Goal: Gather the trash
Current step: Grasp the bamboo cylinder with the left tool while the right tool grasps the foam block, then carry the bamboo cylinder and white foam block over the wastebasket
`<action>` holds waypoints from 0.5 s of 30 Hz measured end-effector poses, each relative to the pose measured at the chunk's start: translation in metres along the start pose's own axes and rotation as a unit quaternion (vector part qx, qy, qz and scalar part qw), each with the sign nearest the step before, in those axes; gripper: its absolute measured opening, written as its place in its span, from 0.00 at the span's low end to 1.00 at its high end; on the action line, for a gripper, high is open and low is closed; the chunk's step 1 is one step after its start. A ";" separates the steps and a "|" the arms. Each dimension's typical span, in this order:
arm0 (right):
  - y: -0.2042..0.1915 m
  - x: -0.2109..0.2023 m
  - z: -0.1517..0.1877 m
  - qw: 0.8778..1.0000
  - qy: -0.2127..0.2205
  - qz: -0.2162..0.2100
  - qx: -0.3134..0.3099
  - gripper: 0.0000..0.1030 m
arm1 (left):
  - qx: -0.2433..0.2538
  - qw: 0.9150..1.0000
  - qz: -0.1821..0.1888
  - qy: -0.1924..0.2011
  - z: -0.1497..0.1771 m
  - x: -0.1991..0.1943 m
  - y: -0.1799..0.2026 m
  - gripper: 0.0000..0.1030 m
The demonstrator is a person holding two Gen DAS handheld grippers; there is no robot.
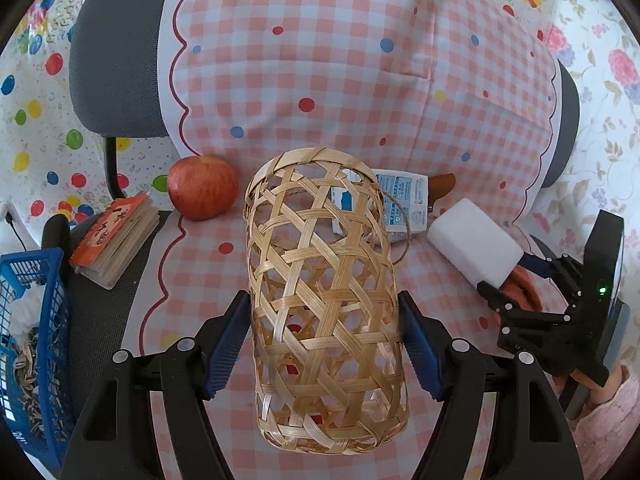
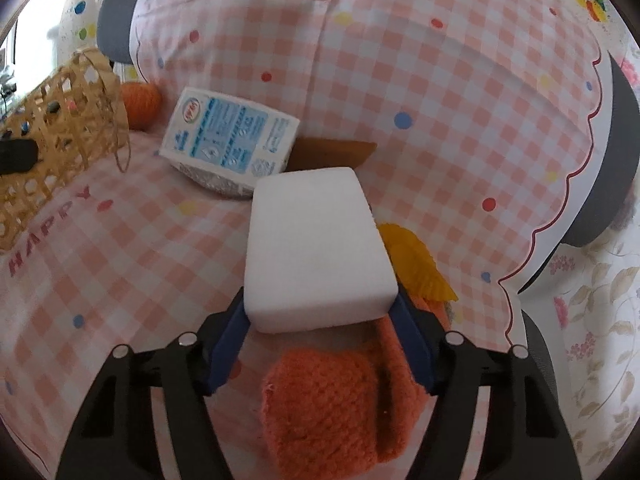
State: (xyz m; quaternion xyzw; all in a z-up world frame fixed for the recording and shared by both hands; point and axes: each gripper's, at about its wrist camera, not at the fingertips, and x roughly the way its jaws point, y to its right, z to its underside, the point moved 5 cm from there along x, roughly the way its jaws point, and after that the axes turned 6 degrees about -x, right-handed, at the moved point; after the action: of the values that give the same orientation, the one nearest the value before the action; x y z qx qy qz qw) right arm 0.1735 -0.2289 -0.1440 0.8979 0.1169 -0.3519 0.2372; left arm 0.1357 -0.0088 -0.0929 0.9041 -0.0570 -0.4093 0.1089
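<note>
Bamboo basket (image 1: 326, 300) fills the near view, lying lengthwise straight out from the left tool (image 1: 324, 344), whose blue pads press its woven sides near the close end, so it looks clamped. Its long axis points away toward the chair back. Over on the right, the right tool (image 2: 320, 316) is closed on the near end of a white foam block (image 2: 316, 248), the block running forward from the pads and held above an orange knitted piece (image 2: 336, 404).

Where does the trash lie? A blue-printed wrapper (image 2: 232, 140) rests on the checked cloth (image 2: 440, 120) between the two tools, just beyond the basket's far rim and ahead-left of the foam. Blue crate (image 1: 32, 344) with husks sits far left, so the left side seems nearer to it. Apple (image 1: 202, 186) and notebook (image 1: 116, 240) wait beside it.
</note>
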 end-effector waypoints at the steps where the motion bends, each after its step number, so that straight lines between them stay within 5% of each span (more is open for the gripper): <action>1: 0.002 -0.004 -0.002 1.000 0.007 -0.006 0.012 0.62 | 0.001 1.000 0.001 0.001 0.001 -0.002 0.000 0.70; 9: 0.006 -0.077 -0.007 0.992 0.050 -0.023 0.116 0.58 | 0.014 0.999 0.029 0.029 0.008 -0.046 0.019 0.70; 15: -0.003 -0.152 0.019 0.985 0.084 -0.008 0.150 0.59 | 0.042 0.996 0.065 0.034 0.041 -0.079 0.048 0.70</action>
State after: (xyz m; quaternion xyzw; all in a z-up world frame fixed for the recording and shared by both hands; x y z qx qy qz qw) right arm 0.0517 -0.2427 -0.0530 0.9485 0.0897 -0.2912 0.0866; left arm 0.0522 -0.0464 -0.0502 0.9156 -0.1293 -0.3676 0.0992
